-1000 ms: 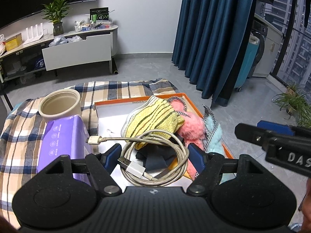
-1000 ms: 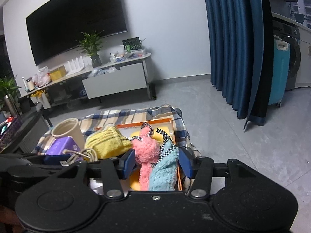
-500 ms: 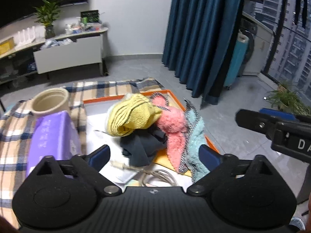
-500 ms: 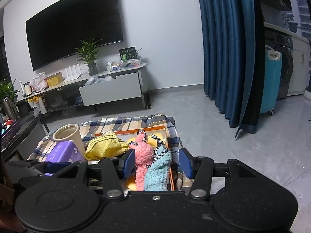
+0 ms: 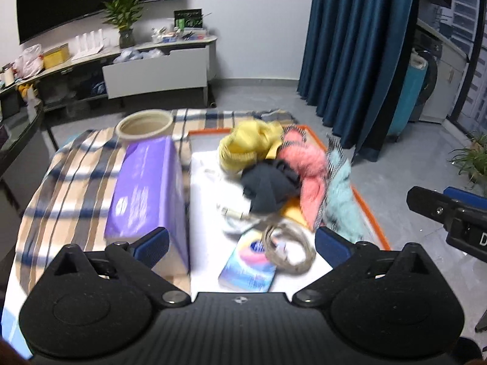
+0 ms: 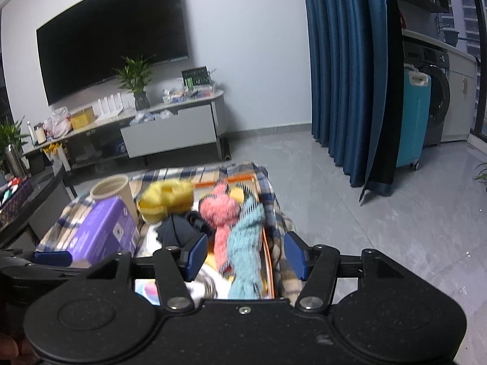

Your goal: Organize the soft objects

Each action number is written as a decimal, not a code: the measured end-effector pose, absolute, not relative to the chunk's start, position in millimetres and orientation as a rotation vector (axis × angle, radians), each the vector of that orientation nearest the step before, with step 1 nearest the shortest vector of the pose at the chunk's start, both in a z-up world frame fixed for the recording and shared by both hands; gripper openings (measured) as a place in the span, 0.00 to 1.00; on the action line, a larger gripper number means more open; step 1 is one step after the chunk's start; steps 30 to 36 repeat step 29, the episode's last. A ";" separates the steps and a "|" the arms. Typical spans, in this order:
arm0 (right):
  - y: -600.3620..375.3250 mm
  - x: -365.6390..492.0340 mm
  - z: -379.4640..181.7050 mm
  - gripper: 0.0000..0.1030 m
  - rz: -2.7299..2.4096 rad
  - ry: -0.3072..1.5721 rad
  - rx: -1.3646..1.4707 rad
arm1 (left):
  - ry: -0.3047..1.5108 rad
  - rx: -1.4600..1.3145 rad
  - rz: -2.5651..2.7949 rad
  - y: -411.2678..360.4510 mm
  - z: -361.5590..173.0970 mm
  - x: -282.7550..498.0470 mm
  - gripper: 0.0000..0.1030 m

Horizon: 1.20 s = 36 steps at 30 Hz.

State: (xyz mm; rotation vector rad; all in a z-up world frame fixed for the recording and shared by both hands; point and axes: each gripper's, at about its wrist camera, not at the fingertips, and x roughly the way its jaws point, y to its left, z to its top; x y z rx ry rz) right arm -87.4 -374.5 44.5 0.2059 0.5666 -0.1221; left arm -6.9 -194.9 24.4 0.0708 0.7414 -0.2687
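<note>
Left wrist: blue towel (image 5: 342,200) lies lengthwise away from released left gripper (image 5: 242,241); right gripper (image 6: 246,254) just widened, empty.

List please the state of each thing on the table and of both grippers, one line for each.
left gripper: open wide, jaws just opened, holding nothing.
right gripper: open, jaws just opened, gripping nothing.
yellow cloth: bunched, in the tray.
pink plush: lying in the tray.
light blue plush: lying by the tray's right rim.
dark cloth: crumpled.
cable: coiled.
beige pot: upright, open top.
purple pack: lying beside the tray.
orange-rimmed tray: uncovered, loaded.
</note>
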 end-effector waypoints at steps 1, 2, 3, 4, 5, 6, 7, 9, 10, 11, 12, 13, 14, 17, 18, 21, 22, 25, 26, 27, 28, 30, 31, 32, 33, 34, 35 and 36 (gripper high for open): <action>-372.8 -89.6 43.1 0.67 -0.121 0.574 0.205 | 0.748 0.071 -0.261 -193.8 22.8 -10.0 1.00; -370.3 -92.1 42.0 0.67 -0.119 0.582 0.205 | 0.750 0.076 -0.253 -193.7 21.8 -13.3 1.00; -368.0 -95.2 40.4 0.67 -0.118 0.586 0.207 | 0.750 0.088 -0.249 -194.2 20.1 -16.9 1.00; -366.4 -98.3 39.2 0.67 -0.117 0.589 0.207 | 0.751 0.099 -0.251 -194.6 18.4 -20.4 1.00; -363.9 -101.3 37.5 0.67 -0.117 0.592 0.208 | 0.752 0.111 -0.253 -194.6 16.5 -24.0 1.00; -361.7 -103.8 36.7 0.68 -0.118 0.596 0.206 | 0.753 0.118 -0.254 -194.4 14.8 -27.5 1.00; -360.2 -105.9 35.5 0.68 -0.119 0.602 0.204 | 0.755 0.120 -0.259 -193.6 12.8 -30.5 1.00; -355.8 -109.7 33.7 0.68 -0.123 0.609 0.197 | 0.764 0.113 -0.266 -191.4 11.1 -34.7 1.00; -355.5 -111.5 33.2 0.68 -0.122 0.610 0.195 | 0.770 0.109 -0.270 -190.2 10.1 -36.2 1.00; -354.2 -112.3 33.5 0.68 -0.122 0.611 0.194 | 0.776 0.105 -0.274 -189.5 9.6 -37.5 1.00; -352.7 -113.3 34.2 0.68 -0.122 0.610 0.193 | 0.779 0.102 -0.276 -188.7 9.1 -38.3 1.00; -352.7 -114.3 34.8 0.68 -0.122 0.608 0.193 | 0.779 0.099 -0.276 -188.1 8.7 -39.4 1.00; -352.6 -115.0 35.1 0.68 -0.121 0.607 0.193 | 0.778 0.098 -0.276 -187.3 8.4 -40.6 1.00; -349.6 -116.5 36.8 0.68 -0.120 0.605 0.185 | 0.776 0.093 -0.274 -185.4 7.5 -43.3 1.00; -348.5 -116.9 37.4 0.68 -0.121 0.604 0.183 | 0.777 0.090 -0.274 -184.7 7.4 -43.5 1.00; -346.3 -117.5 38.4 0.68 -0.122 0.602 0.179 | 0.773 0.085 -0.281 -183.6 8.2 -45.2 1.00; -346.4 -117.4 38.5 0.68 -0.122 0.601 0.178 | 0.772 0.084 -0.281 -183.7 8.2 -45.6 1.00; -346.6 -117.6 38.1 0.68 -0.123 0.601 0.179 | 0.771 0.079 -0.284 -182.8 8.1 -47.7 1.00; -346.7 -117.5 38.0 0.68 -0.122 0.602 0.179 | 0.771 0.078 -0.287 -182.5 8.1 -47.8 1.00; -346.5 -117.6 38.1 0.68 -0.123 0.603 0.178 | 0.772 0.077 -0.289 -182.1 8.0 -48.2 1.00; -346.5 -117.7 38.2 0.68 -0.123 0.603 0.178 | 0.774 0.077 -0.288 -182.1 7.8 -48.5 1.00; -346.3 -117.8 38.4 0.68 -0.123 0.603 0.177 | 0.775 0.078 -0.287 -182.4 7.6 -48.4 1.00; -346.3 -117.8 38.4 0.68 -0.123 0.603 0.177 | 0.775 0.078 -0.287 -182.4 7.6 -48.4 1.00; -346.3 -117.8 38.4 0.68 -0.123 0.603 0.177 | 0.775 0.078 -0.287 -182.4 7.6 -48.4 1.00; -346.3 -117.8 38.4 0.68 -0.123 0.603 0.177 | 0.775 0.078 -0.287 -182.4 7.6 -48.4 1.00; -346.3 -117.8 38.4 0.68 -0.123 0.603 0.177 | 0.775 0.078 -0.287 -182.4 7.6 -48.4 1.00; -346.3 -117.8 38.4 0.68 -0.123 0.603 0.177 | 0.775 0.078 -0.287 -182.4 7.6 -48.4 1.00; -346.3 -117.8 38.4 0.68 -0.123 0.603 0.177 | 0.775 0.078 -0.287 -182.4 7.6 -48.4 1.00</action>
